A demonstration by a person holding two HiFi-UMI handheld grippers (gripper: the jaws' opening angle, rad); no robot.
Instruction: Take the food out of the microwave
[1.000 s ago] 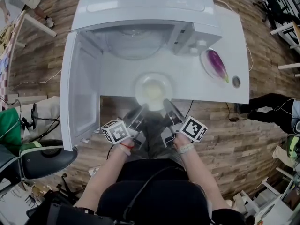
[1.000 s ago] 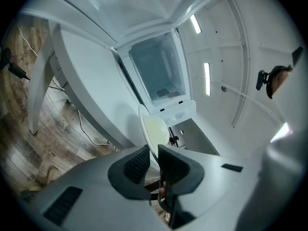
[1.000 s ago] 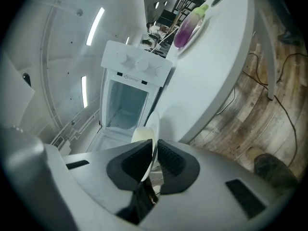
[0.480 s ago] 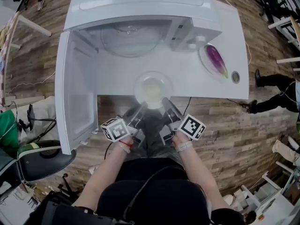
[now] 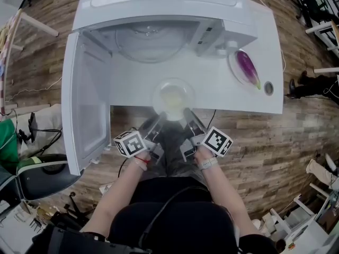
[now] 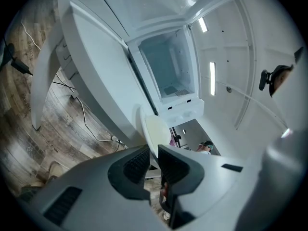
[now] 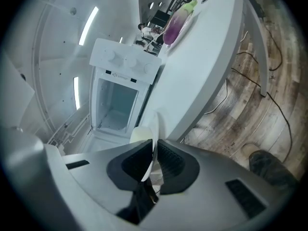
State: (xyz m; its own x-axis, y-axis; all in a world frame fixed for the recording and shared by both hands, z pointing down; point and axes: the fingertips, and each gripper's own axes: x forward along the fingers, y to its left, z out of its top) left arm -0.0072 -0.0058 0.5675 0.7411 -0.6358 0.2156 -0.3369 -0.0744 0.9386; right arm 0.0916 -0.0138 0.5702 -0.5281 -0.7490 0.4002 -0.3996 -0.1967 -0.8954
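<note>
Both sets of jaws are nipped narrowly onto the near rim of the round clear glass plate of pale yellow food (image 5: 173, 98), left gripper (image 5: 159, 122) lower-left and right gripper (image 5: 188, 115) lower-right, plate dead ahead mid-frame at the white table's (image 5: 238, 97) near edge, below the open white microwave (image 5: 153, 15).

Low in the centre of the frame, your left gripper (image 6: 153, 149) has its jaws closed on the near rim of a pale plate (image 6: 157, 128) at the edge of the white table (image 6: 103, 83). Above it the microwave (image 6: 169, 66) stands open. Wooden floor (image 6: 29, 129) with a cable (image 6: 89, 121) fills the left.
</note>
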